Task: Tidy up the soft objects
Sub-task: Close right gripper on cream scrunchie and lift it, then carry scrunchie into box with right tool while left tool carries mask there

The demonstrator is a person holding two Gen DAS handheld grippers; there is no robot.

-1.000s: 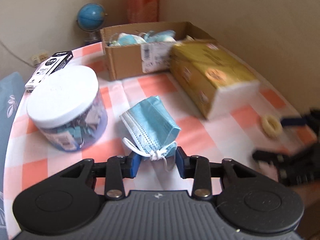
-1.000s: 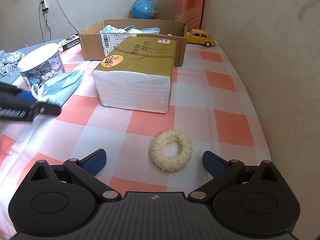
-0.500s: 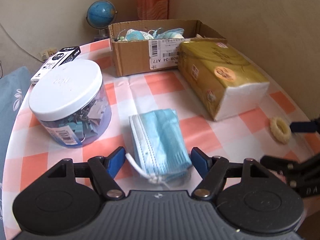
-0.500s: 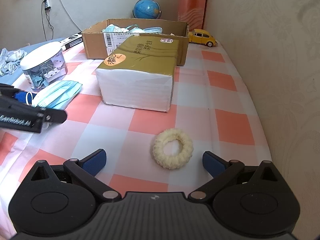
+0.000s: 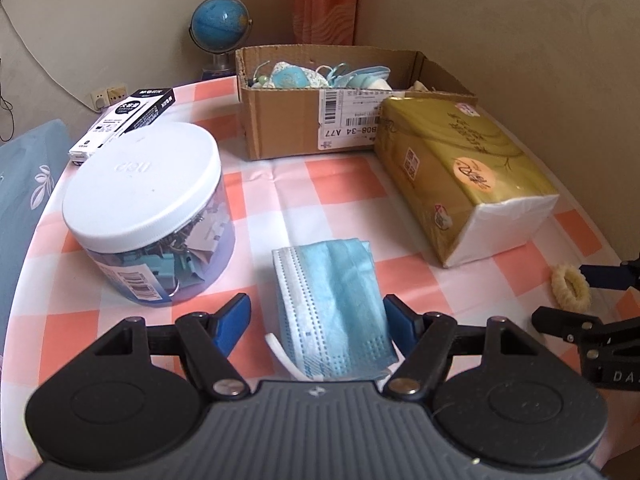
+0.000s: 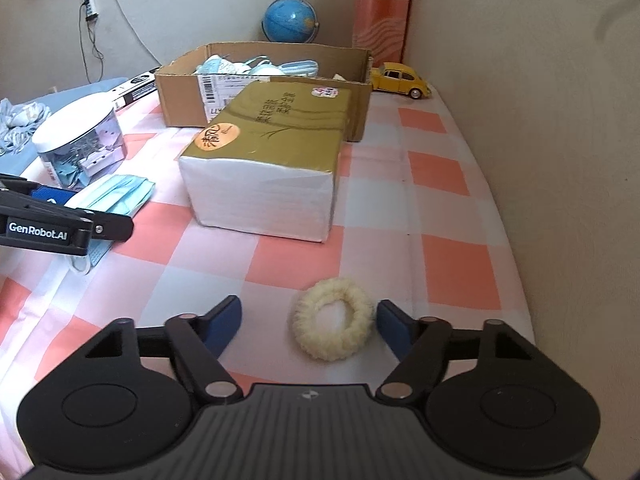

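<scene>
The left claw (image 5: pixel 316 320) has released one folded blue paper face mask (image 5: pixel 332 304); the right claw (image 6: pixel 306 320) is closing around one cream fluffy hair ring (image 6: pixel 334 330), seemingly untouched.

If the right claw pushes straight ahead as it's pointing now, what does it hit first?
The fluffy cream hair scrunchie, already between the closing right claw fingers. Beyond it lies the checked tablecloth, likely before the gold tissue pack.
</scene>
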